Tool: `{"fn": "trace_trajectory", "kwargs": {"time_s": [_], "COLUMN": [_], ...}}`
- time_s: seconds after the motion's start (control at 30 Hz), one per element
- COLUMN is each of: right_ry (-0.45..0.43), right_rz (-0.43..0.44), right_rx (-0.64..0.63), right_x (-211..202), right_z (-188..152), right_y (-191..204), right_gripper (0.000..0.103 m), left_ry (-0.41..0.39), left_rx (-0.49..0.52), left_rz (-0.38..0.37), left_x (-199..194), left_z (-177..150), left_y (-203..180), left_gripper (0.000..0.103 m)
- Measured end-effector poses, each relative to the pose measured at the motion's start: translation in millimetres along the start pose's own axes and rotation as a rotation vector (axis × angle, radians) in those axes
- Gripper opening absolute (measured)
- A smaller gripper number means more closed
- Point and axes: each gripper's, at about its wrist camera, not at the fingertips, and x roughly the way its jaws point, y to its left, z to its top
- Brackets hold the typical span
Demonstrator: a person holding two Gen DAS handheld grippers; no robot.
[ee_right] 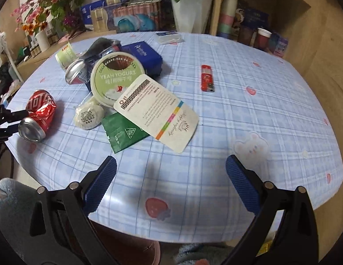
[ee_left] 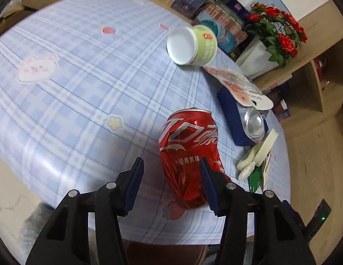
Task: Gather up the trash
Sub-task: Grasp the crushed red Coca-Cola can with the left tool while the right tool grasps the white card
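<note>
- Crushed red cola can (ee_left: pixel 189 154) lies on its side near the table's front edge, body dented and creased, white script along it, silver end showing.
- Left gripper (ee_left: pixel 170 170) spreads its blue-padded jaws wide around the can's near end; contact cannot be told.
- Right gripper (ee_right: pixel 171 174) hangs wide open over bare checked tablecloth (ee_right: pixel 248 114), holding nothing.
- Beyond: yogurt lid (ee_right: pixel 115 78), white card (ee_right: pixel 158 112), green sachet (ee_right: pixel 124 132), red lighter (ee_right: pixel 207 78).

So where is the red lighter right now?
Right wrist view only: the red lighter lies alone on the checked tablecloth, right of the trash pile, its nearest neighbour the white card.
</note>
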Motion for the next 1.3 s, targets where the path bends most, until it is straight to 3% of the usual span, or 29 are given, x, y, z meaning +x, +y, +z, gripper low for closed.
{"fn": "trace_trajectory", "kwargs": {"time_s": [0.3, 0.47, 0.57, 0.73, 1.0, 1.07, 1.13, 1.17, 1.3], "right_ry": [0.021, 0.031, 0.042, 0.095, 0.152, 0.162, 0.173, 0.18, 0.192], "right_rz": [0.017, 0.076, 0.117, 0.169, 0.253, 0.279, 0.319, 0.334, 0.333], "right_rx": [-0.05, -0.172, -0.256, -0.391, -0.462, -0.444, -0.389, -0.37, -0.36], "right_x": [21, 37, 47, 67, 87, 91, 92, 92, 87], "right_z": [13, 35, 45, 56, 72, 74, 76, 76, 70], "right_y": [-3, 2, 3, 4, 10, 9, 4, 3, 1], "right_gripper": [0.097, 0.097, 0.097, 0.097, 0.097, 0.096, 0.085, 0.085, 0.08], "left_ry": [0.027, 0.002, -0.064, -0.114, -0.179, -0.194, -0.211, -0.218, -0.235], "left_rx": [0.026, 0.094, 0.176, 0.217, 0.319, 0.337, 0.355, 0.361, 0.384], "left_rz": [-0.054, -0.069, -0.002, 0.014, 0.045, 0.052, 0.053, 0.053, 0.045], "left_x": [25, 24, 12, -1, -20, -24, -30, -32, -40], "left_z": [7, 7, 7, 4, -14, -18, -23, -26, -33], "left_y": [-16, -29, -41, -48, -59, -64, -67, -68, -76], "left_gripper": [0.044, 0.014, 0.014, 0.013, 0.013, 0.013, 0.013, 0.013, 0.013]}}
